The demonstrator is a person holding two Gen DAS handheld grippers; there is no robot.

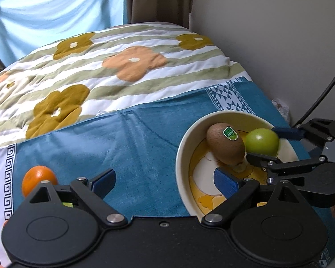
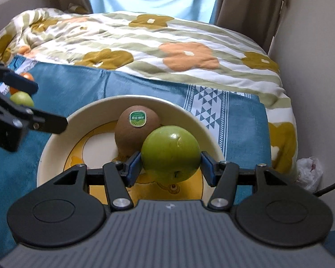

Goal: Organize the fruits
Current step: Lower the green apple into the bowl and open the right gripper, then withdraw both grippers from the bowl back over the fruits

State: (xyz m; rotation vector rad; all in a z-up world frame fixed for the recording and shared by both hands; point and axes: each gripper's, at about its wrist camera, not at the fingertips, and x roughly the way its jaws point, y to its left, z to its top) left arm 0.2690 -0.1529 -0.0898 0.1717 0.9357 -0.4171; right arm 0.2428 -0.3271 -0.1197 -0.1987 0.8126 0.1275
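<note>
Blue cloth [image 1: 134, 138] covers the near part of the bed in the left wrist view, with a flowered quilt [image 1: 122, 67] behind it. My left gripper [image 1: 165, 182] is spread wide and holds nothing; its left pad hangs over the cloth and its right pad over the near rim of the bowl [image 1: 181, 156]. Inside the bowl a kiwi [image 1: 225, 144] with a green sticker lies beside a green apple [image 1: 262, 141]. My right gripper [image 1: 263, 143] reaches in from the right, one finger on each side of the apple. An orange [image 1: 39, 178] sits on the cloth at the far left, just beyond the left finger.

Right wrist view: my right gripper [image 2: 170, 167] is clamped on the apple [image 2: 170, 153], both blue pads pressed to its sides, over the yellow floor of the bowl [image 2: 55, 147]. Whether the apple already rests on that floor I cannot tell; it appears to be just above it. The kiwi [image 2: 136, 131] is touching or nearly touching the apple from behind. My left gripper [image 2: 31, 102] enters at the upper left. Past it, on the cloth [image 2: 82, 84], lie a second green fruit [image 2: 22, 99] and an orange [image 2: 26, 76], both partly hidden.

Risks, as I judge them: released from any height, the round apple could roll and knock the kiwi. My two grippers are close over the rim and could collide or tip the bowl on the soft bedding.
</note>
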